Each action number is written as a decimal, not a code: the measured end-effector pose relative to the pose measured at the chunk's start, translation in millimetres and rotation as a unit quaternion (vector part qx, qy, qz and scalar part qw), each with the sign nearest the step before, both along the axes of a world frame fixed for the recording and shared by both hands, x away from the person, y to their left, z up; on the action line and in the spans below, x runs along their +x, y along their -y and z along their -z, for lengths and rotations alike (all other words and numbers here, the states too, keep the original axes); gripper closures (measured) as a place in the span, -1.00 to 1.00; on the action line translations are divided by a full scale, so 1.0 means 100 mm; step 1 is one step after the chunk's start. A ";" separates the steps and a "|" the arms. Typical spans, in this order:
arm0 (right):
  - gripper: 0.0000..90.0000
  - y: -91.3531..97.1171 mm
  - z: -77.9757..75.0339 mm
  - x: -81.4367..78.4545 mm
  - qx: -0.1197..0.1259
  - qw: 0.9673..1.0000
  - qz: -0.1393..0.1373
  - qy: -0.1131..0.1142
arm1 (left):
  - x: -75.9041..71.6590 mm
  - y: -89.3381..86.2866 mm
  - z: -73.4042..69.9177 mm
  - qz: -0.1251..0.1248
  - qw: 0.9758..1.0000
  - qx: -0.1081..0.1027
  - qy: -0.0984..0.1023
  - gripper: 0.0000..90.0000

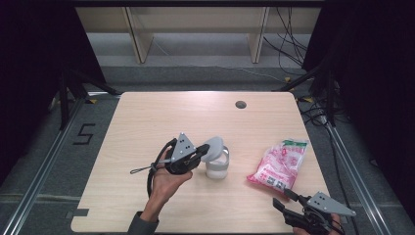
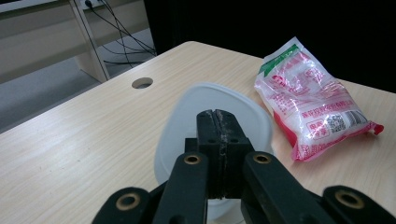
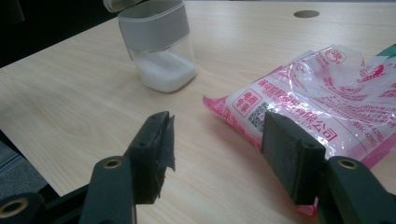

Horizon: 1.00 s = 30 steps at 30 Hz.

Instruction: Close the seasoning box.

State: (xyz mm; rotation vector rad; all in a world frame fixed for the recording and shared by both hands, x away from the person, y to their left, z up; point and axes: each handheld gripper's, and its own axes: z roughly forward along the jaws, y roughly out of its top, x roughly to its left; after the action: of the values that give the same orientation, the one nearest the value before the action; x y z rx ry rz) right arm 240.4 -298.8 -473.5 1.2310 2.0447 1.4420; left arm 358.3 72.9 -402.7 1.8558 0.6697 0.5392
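- Pale wood table (image 1: pixel 147 127) is the largest thing before me, with a small round hole (image 1: pixel 240 104) near its far edge; grey floor, light wooden shelf legs and trailing cables lie beyond it, and black curtains close in both sides.
- Pink and white printed bag (image 1: pixel 279 165) lies flat on the right part of the table, well apart from the jar; its green top end points away from me, and its near corner comes close to my right gripper.
- Clear jar (image 1: pixel 217 165) with a grey band stands upright near the middle of the table, white powder in its bottom. Its near side is hidden behind my left gripper in the high view.
- White lid (image 2: pixel 187 121) is tilted over the jar's mouth; my left gripper (image 2: pixel 218 122) has its jaws pressed together on the lid's edge, though the black pads cover the exact spot they pinch.
- My right gripper (image 3: pixel 215 140) rests at the near right corner, partly cut off by the bottom of the high view; its jaws stand apart with nothing between them, aimed toward the bag.
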 end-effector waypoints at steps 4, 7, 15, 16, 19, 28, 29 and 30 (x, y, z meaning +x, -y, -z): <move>-0.04 -0.01 0.00 -0.01 0.006 1.000 0.002 -0.011 | -0.01 -0.02 0.00 0.001 1.000 -0.005 -0.002 0.95; -0.04 0.00 0.00 0.00 0.002 1.000 0.001 -0.002 | -0.02 -0.05 0.01 0.001 1.000 -0.017 -0.009 0.87; -0.08 0.01 0.01 0.01 -0.007 1.000 -0.005 0.005 | -0.14 -0.15 0.09 0.024 0.999 -0.032 -0.023 0.32; -0.08 0.01 0.01 0.01 -0.007 1.000 -0.005 0.005 | -0.14 -0.15 0.09 0.024 0.999 -0.032 -0.023 0.30; -0.09 0.01 0.02 0.02 -0.008 1.000 -0.005 0.008 | -0.20 -0.16 0.12 0.031 0.999 -0.028 -0.017 0.18; -0.11 -0.01 0.01 -0.01 -0.001 1.000 0.004 -0.007 | -0.37 -0.15 0.25 0.031 0.998 -0.037 -0.033 -0.14; -0.11 -0.02 0.01 -0.01 0.001 1.000 0.005 -0.014 | -0.40 -0.14 0.29 0.032 0.998 -0.045 -0.042 -0.20; -0.11 0.00 0.02 0.01 -0.010 1.000 0.000 0.004 | -0.40 -0.14 0.29 0.032 0.998 -0.045 -0.042 -0.21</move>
State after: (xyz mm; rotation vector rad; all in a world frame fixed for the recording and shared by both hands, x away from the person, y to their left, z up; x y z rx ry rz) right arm 241.5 -299.1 -475.2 1.2150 2.0500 1.4206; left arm 317.9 86.5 -431.5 1.8163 0.6761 0.3854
